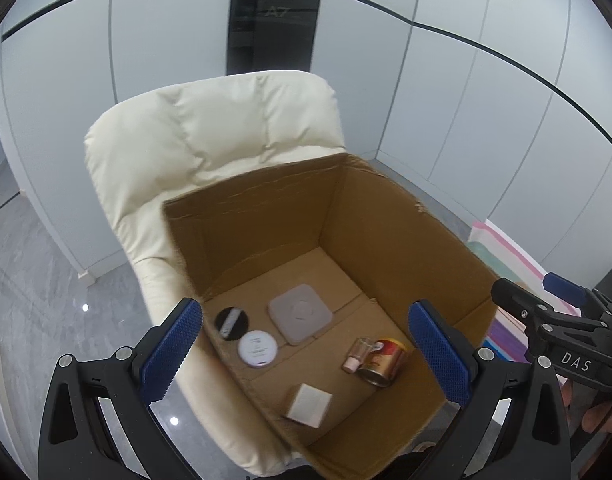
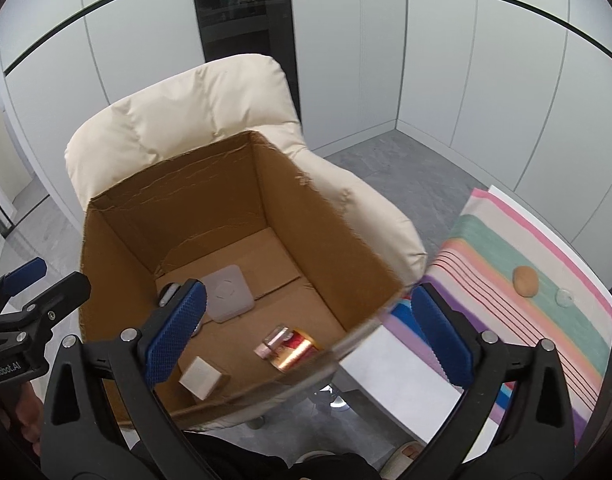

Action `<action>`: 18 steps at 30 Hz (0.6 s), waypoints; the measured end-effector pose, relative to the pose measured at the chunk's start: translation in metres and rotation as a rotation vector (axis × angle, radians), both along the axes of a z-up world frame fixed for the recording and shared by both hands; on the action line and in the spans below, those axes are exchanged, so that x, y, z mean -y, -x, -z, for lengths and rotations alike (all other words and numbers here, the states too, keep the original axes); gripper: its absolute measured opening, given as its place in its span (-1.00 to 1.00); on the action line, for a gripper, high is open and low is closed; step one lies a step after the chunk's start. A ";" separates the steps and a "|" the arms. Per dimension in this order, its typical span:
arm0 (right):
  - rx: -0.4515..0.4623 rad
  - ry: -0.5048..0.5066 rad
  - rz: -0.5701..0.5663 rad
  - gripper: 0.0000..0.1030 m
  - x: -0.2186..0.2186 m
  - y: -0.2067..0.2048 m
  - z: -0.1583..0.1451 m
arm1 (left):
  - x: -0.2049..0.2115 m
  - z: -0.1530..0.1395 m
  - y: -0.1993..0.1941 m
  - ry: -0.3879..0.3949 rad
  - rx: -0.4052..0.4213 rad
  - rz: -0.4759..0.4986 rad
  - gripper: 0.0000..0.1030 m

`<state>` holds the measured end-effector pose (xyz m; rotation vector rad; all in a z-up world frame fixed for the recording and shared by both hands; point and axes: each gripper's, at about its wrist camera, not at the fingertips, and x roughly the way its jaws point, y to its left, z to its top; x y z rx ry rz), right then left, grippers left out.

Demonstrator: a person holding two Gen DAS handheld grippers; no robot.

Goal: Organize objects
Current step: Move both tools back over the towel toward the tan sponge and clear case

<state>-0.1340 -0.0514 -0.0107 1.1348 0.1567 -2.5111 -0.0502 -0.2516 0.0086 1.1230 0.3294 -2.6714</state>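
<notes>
A cardboard box (image 1: 390, 216) sits open-topped on the seat of a cream padded chair (image 1: 210, 136), and everything below is placed relative to that box.

On the box floor lies one gold and red can (image 1: 384, 362), tipped on its side, its long axis running roughly from the near right wall toward the far left, with its open metal end facing the near side. Touching the can's left side is one small clear bottle (image 1: 357, 354) with a pale pink cap, also lying flat, its cap end pointing toward the near side.

Near the middle of the floor is one flat grey square pad (image 1: 300, 314) with rounded corners. To its left sit one black disc (image 1: 231, 323) and, just nearer, one white round disc (image 1: 257, 349). One small white cube-like box (image 1: 308, 405) rests by the near wall.

Outside the box, to its right, a striped cloth (image 2: 546, 280) carries one brown rounded lump (image 2: 525, 281) and one small clear round item (image 2: 565, 298).

The left gripper (image 1: 306, 364) hovers above the box with its blue pads spread wide and nothing between them. The right gripper (image 2: 306, 344) also stands wide apart over the box's near right corner, gripping nothing.
</notes>
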 end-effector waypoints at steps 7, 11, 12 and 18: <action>-0.002 0.002 0.055 1.00 -0.033 0.004 -0.002 | -0.030 0.000 0.014 0.001 -0.003 0.054 1.00; 0.001 0.001 0.088 1.00 -0.053 0.006 -0.001 | -0.046 0.001 0.022 -0.001 -0.004 0.082 1.00; -0.001 0.000 0.095 1.00 -0.057 0.007 -0.001 | -0.050 0.000 0.024 -0.001 -0.004 0.088 1.00; 0.001 -0.003 0.144 1.00 -0.088 0.007 0.000 | -0.076 0.001 0.036 -0.003 -0.003 0.130 1.00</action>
